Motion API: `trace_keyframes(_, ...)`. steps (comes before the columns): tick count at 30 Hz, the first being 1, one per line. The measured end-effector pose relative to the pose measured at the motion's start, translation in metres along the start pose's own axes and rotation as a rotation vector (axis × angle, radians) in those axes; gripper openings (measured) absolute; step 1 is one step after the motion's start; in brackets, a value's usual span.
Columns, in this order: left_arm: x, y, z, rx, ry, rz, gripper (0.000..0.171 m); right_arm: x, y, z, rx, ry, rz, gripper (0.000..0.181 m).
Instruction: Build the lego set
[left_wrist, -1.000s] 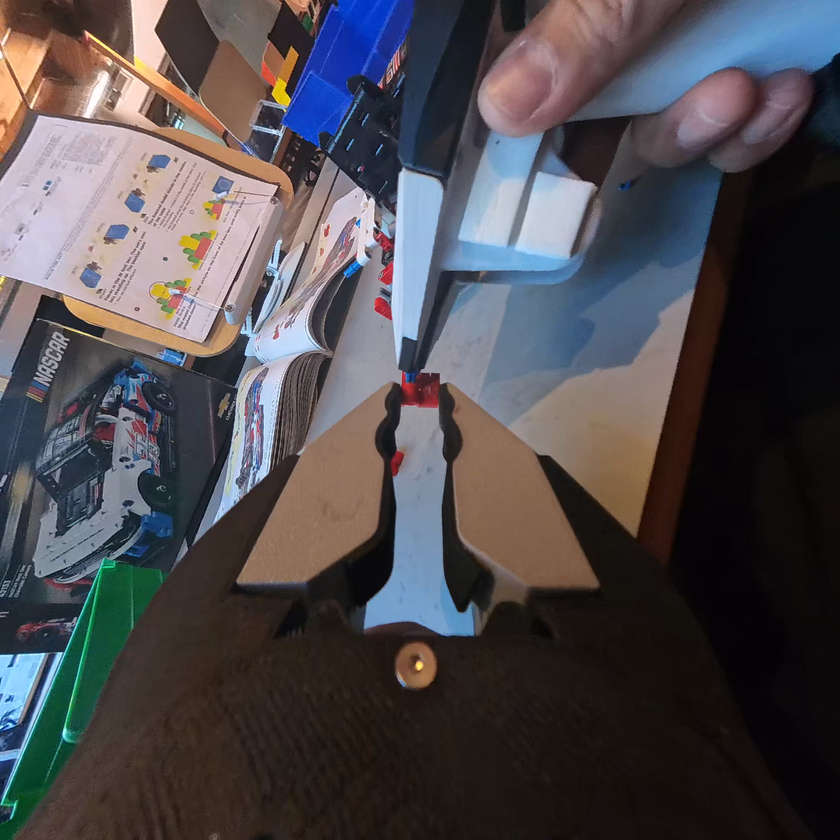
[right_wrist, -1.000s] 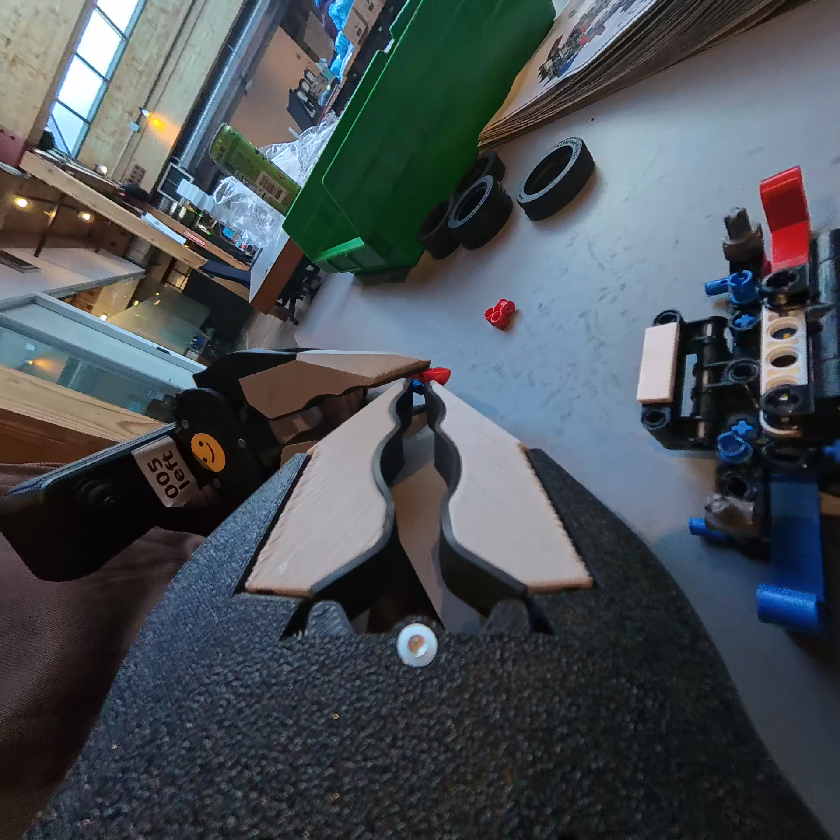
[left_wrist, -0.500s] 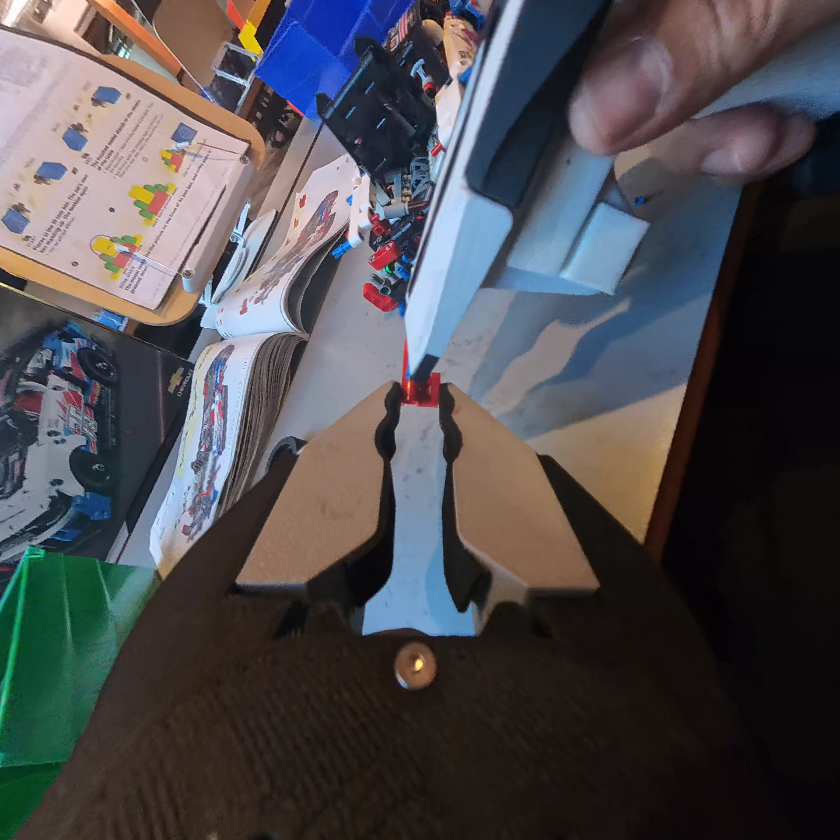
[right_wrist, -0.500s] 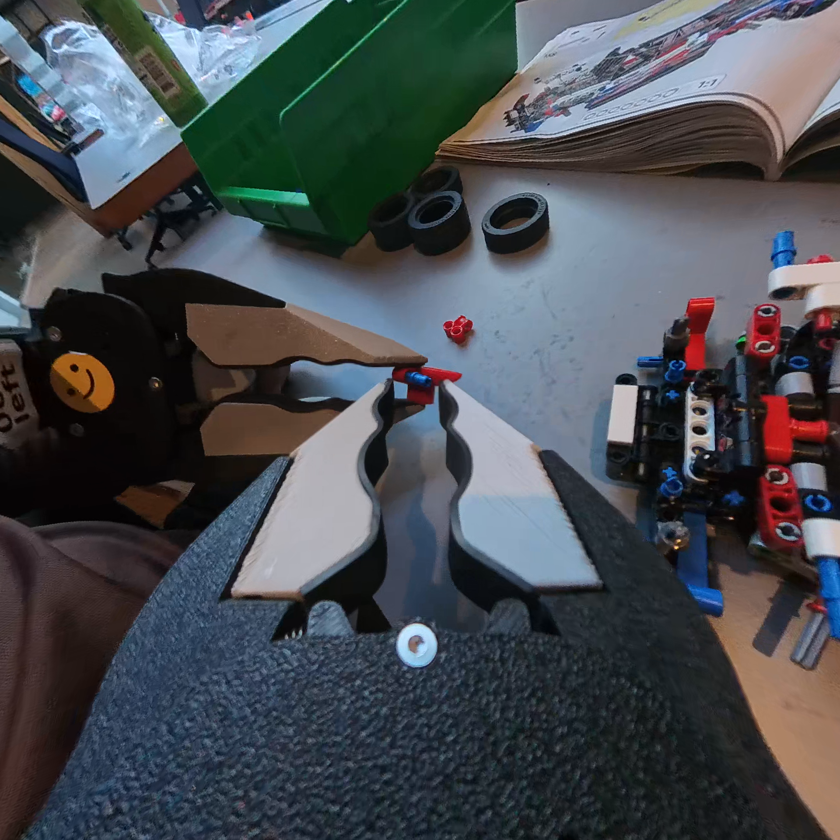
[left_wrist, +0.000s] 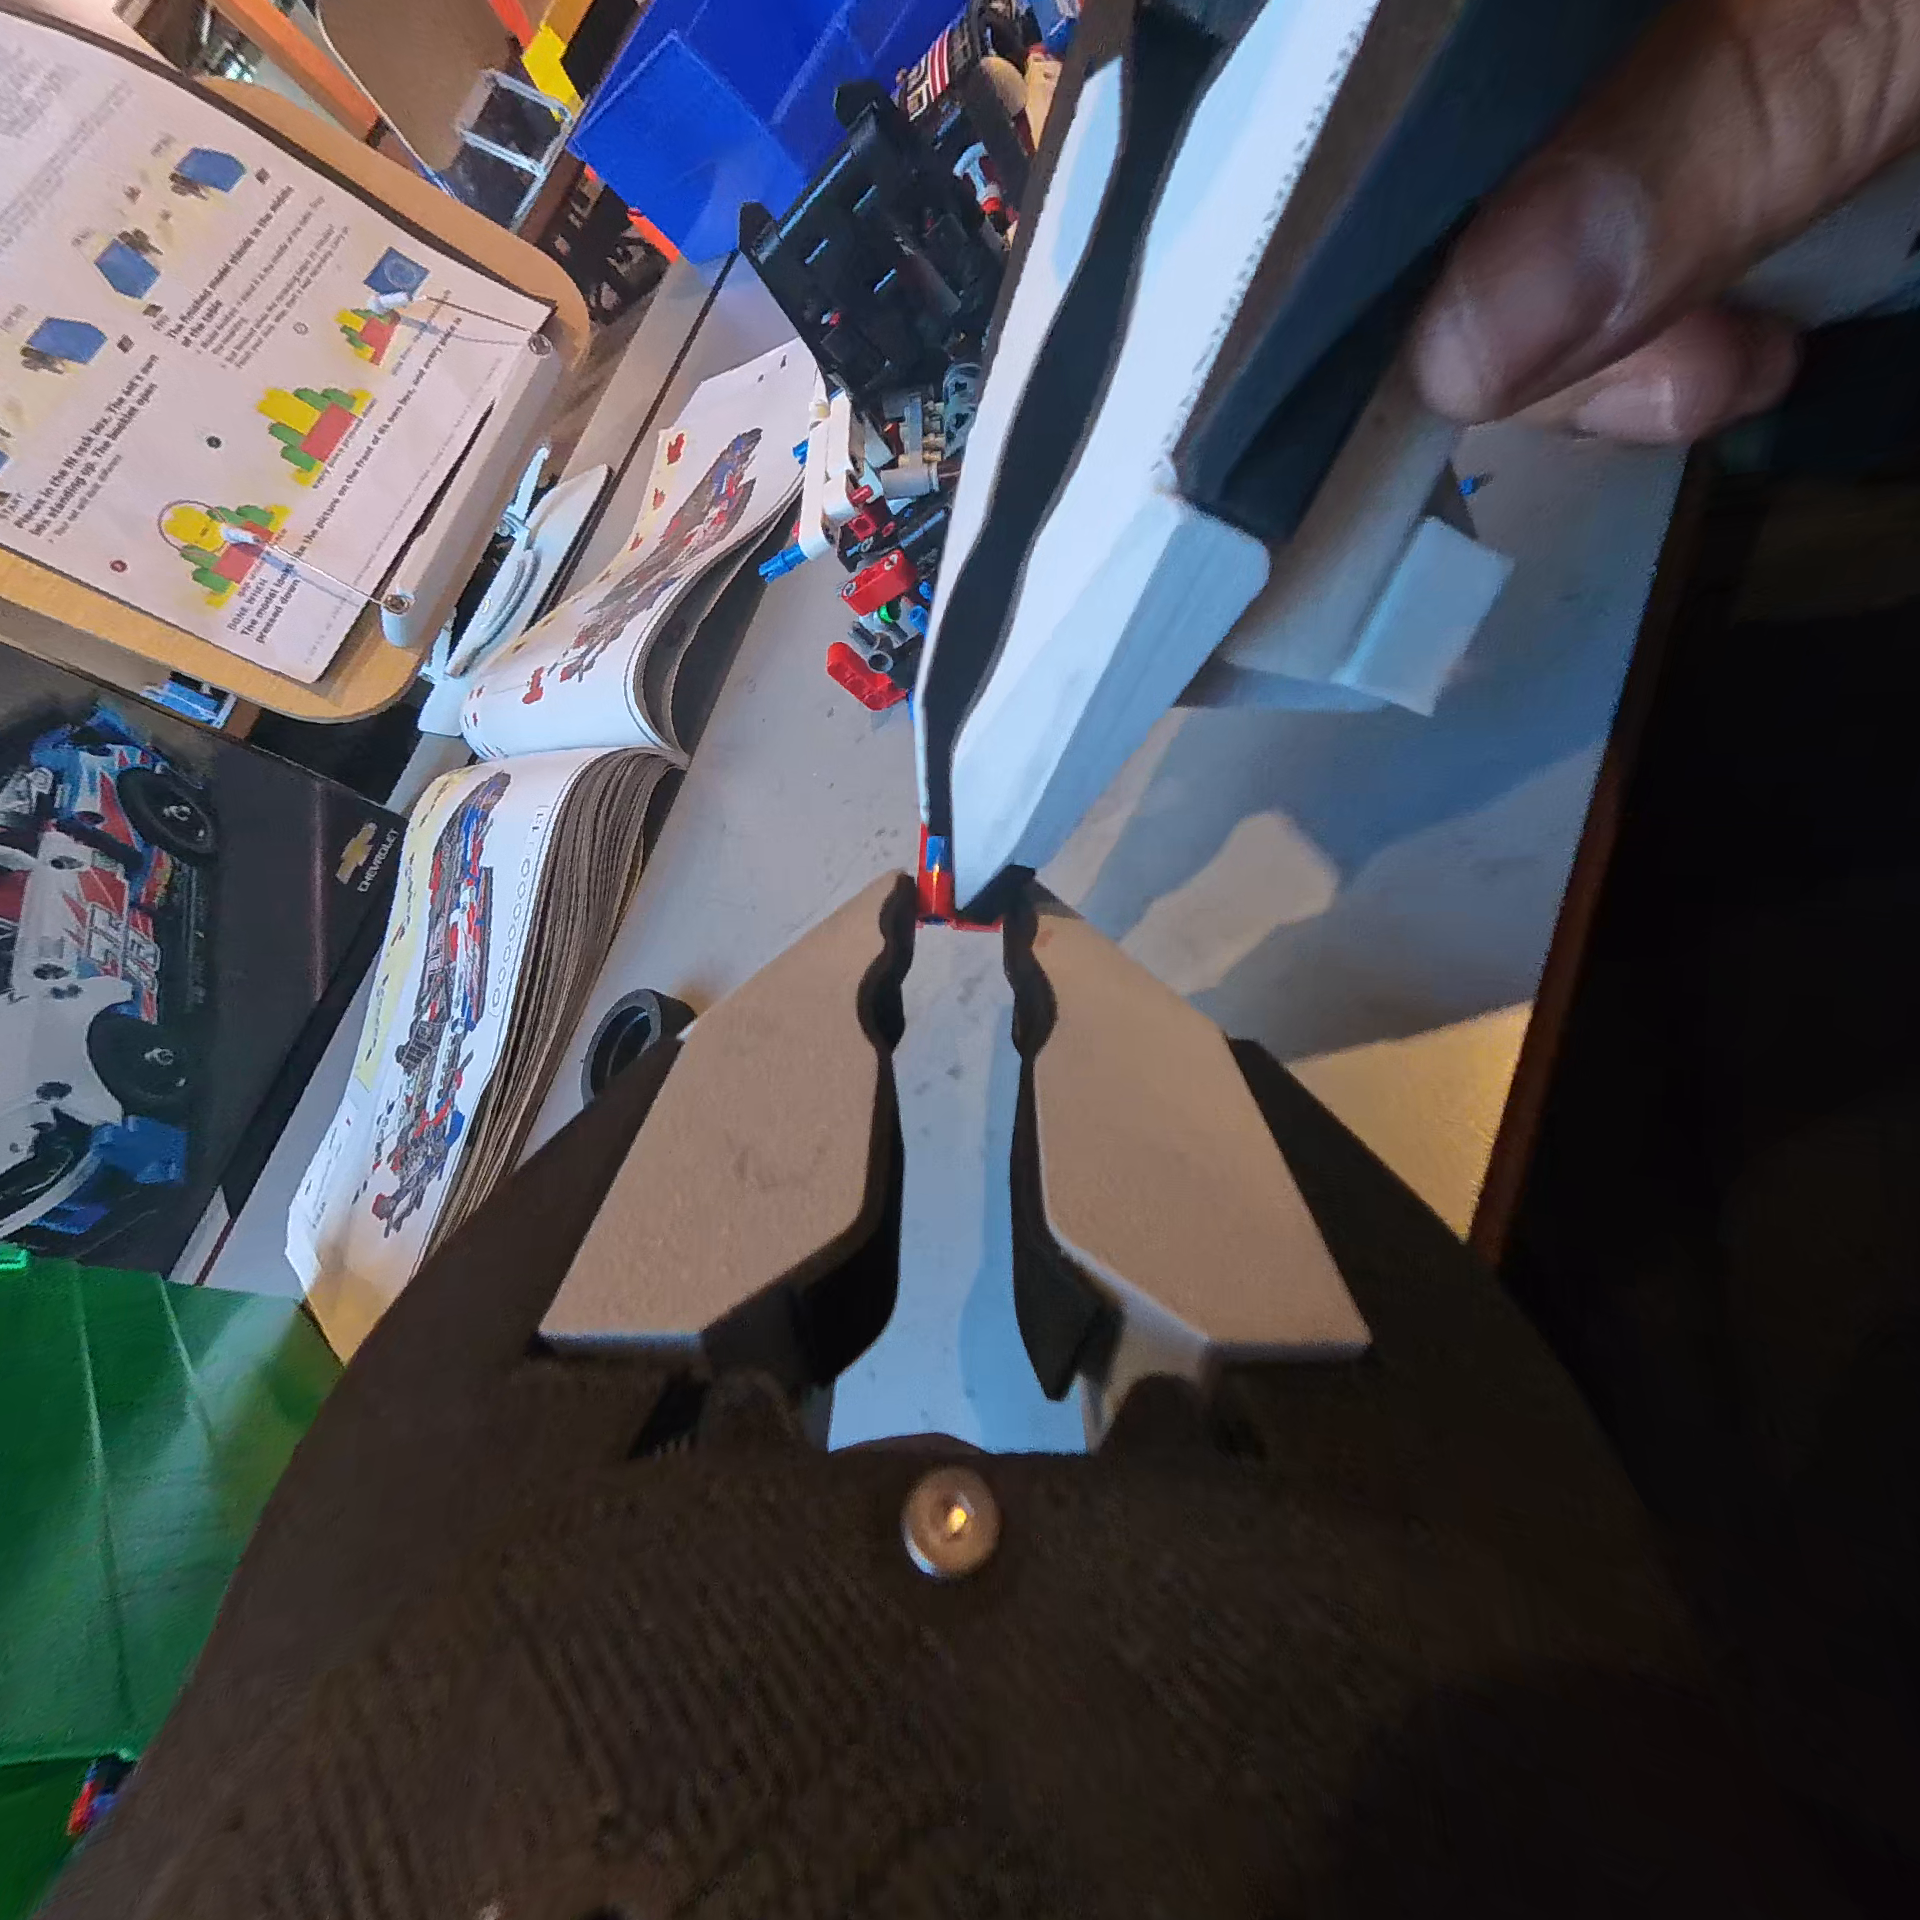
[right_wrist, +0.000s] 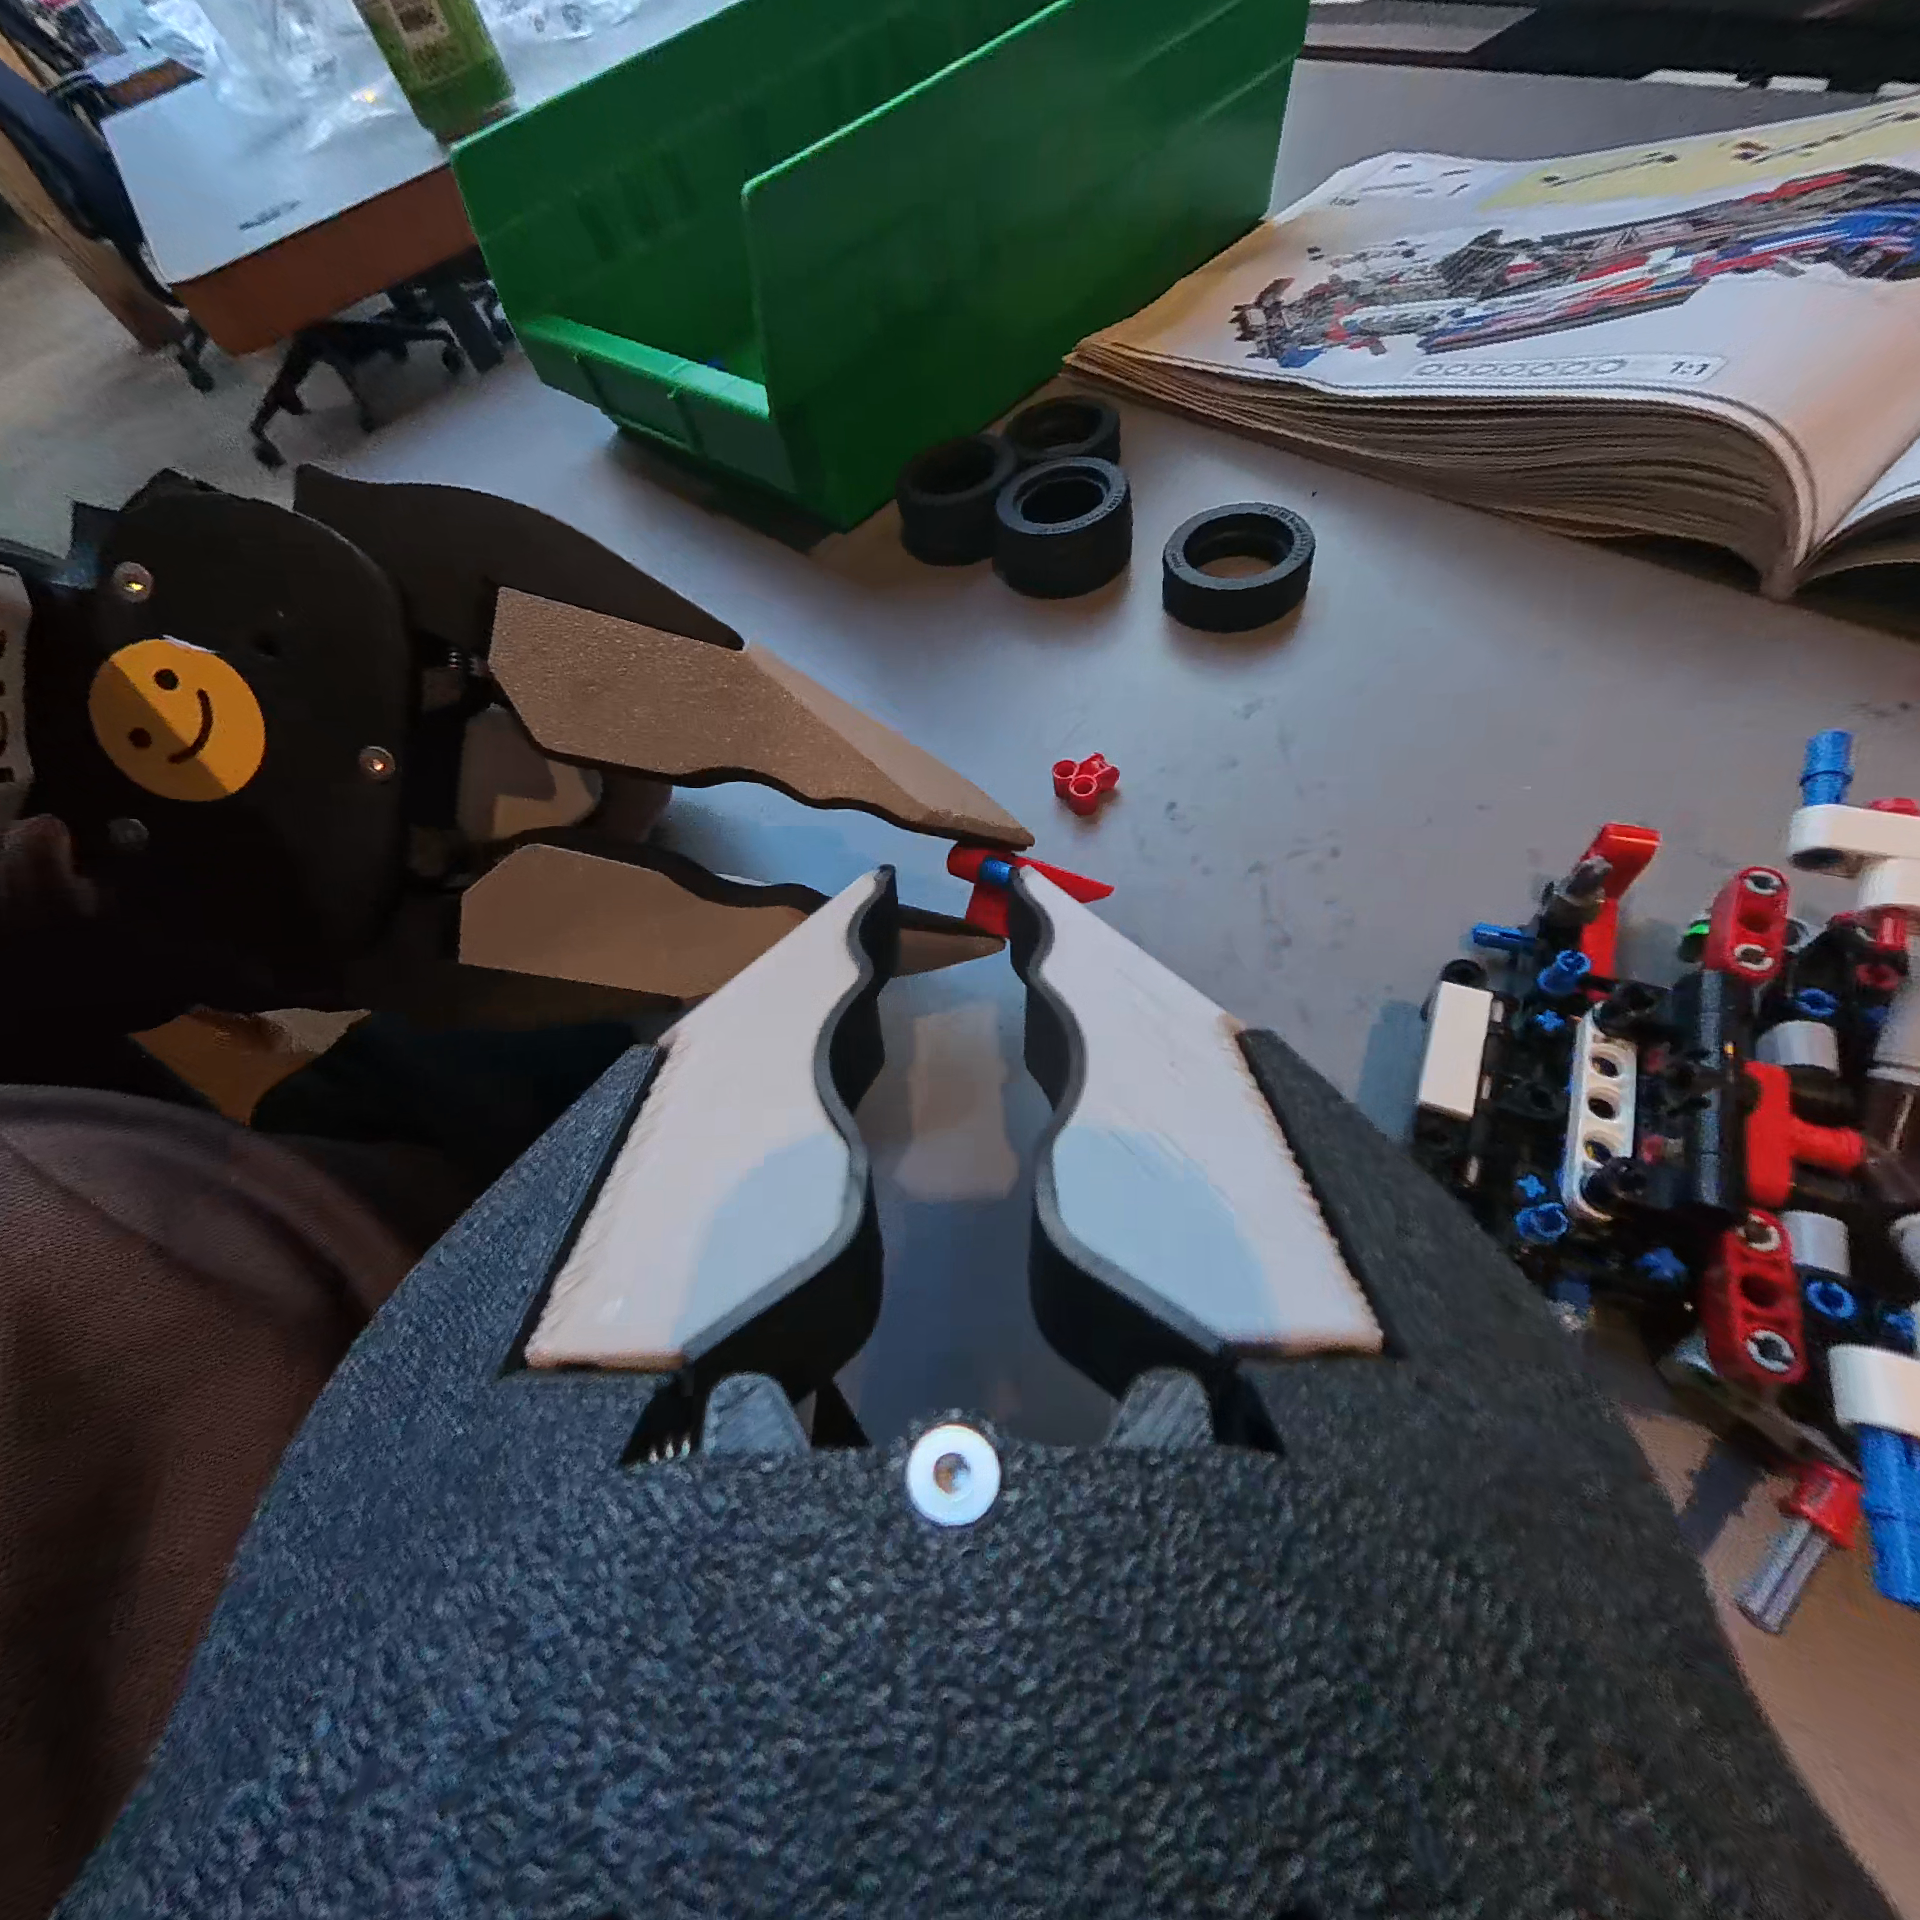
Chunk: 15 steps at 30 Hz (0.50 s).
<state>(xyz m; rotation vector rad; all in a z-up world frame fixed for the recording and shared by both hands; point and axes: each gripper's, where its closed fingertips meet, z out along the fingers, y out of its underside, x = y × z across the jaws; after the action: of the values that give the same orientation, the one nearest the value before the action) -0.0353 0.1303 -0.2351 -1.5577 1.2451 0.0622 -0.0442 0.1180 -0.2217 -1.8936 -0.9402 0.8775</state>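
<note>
My left gripper (left_wrist: 961, 904) is shut on a small red lego piece (left_wrist: 940, 894) with a blue pin (right_wrist: 995, 871) in it, held above the grey table (right_wrist: 1403, 727). In the right wrist view the left gripper (right_wrist: 1008, 888) comes in from the left, and the red piece (right_wrist: 1070, 881) sticks out past its tips. My right gripper (right_wrist: 948, 881) is open, its right fingertip against the blue pin. In the left wrist view the right gripper (left_wrist: 951, 831) reaches down from the upper right, held by a hand (left_wrist: 1621, 239). The partly built model (right_wrist: 1683, 1122) lies at the right.
A loose red connector (right_wrist: 1084, 779) and several black tyres (right_wrist: 1236, 566) lie beyond the grippers. A green bin (right_wrist: 883, 229) stands behind them, and an open manual (right_wrist: 1558, 343) lies at the back right. The set's box (left_wrist: 104, 987), a clipboard sheet (left_wrist: 239, 364) and the table edge (left_wrist: 1558, 935) show in the left wrist view. Both grippers' tips are close together, under 4 cm apart. Between my left fingertips and the loose red connector (right_wrist: 1084, 779) there is roughly 6 cm.
My right gripper's fingers have spread apart from the blue pin they pinched a second ago. The right view has swung towards the model. My left gripper still holds the red piece.
</note>
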Motion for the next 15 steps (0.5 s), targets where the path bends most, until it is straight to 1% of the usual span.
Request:
trace_keyframes(4, 0.000, 0.000, -0.001, 0.007, -0.001, 0.003, 0.013, -0.005, -0.002, -0.001, 0.014, -0.082, 0.059, 0.025)
trace_keyframes(6, 0.001, 0.000, 0.000, 0.001, -0.002, 0.014, 0.013, -0.005, 0.000, -0.001, 0.012, -0.097, 0.078, 0.025)
trace_keyframes(9, -0.001, -0.002, -0.002, 0.018, -0.022, 0.025, 0.014, -0.003, -0.002, -0.003, 0.028, -0.084, 0.077, 0.022)
trace_keyframes(15, -0.013, -0.008, -0.008, 0.084, -0.059, -0.023, 0.013, -0.001, -0.009, -0.013, 0.084, -0.074, 0.070, 0.022)
